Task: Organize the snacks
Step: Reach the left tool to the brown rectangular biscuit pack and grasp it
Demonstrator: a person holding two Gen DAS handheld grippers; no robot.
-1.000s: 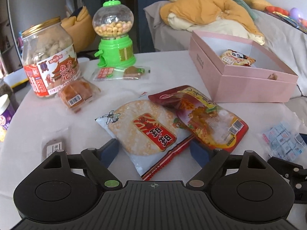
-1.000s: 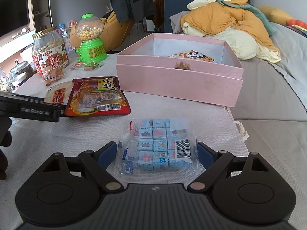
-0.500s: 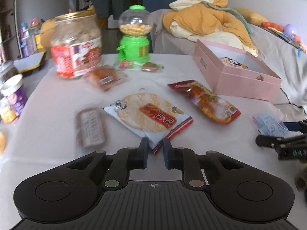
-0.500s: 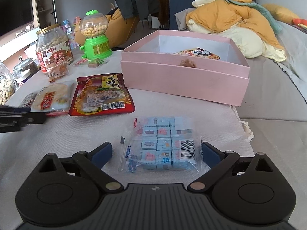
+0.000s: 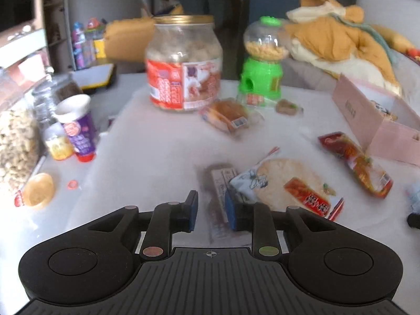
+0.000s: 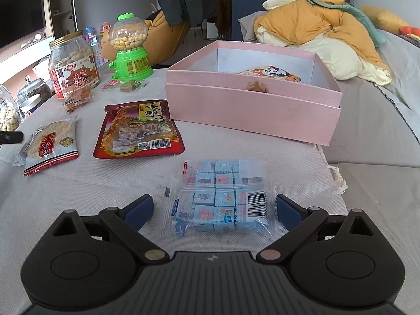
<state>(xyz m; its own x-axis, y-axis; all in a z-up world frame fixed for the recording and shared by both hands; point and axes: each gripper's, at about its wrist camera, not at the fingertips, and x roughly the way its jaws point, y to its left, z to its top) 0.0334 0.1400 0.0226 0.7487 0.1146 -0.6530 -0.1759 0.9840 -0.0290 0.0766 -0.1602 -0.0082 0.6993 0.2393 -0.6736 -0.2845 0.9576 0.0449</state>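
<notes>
Black ribbed left tool point(image 5: 210, 211), blue pads point(image 5: 193, 210)

Pink box point(image 6: 252, 110); green candy dispenser point(image 6: 130, 61); red-labelled jar point(image 6: 74, 78), gold lid; pale-blue candy packet point(image 6: 223, 199); red pouch point(image 6: 139, 131); white tablecloth point(image 6: 78, 197).

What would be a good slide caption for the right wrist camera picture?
Right gripper, fingers wide open, straddles a clear bag of blue candies in front of a pink box.

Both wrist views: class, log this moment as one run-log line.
left gripper: part-open over brown bar | right gripper: open around blue candy bag | pink box: two snacks inside
</notes>
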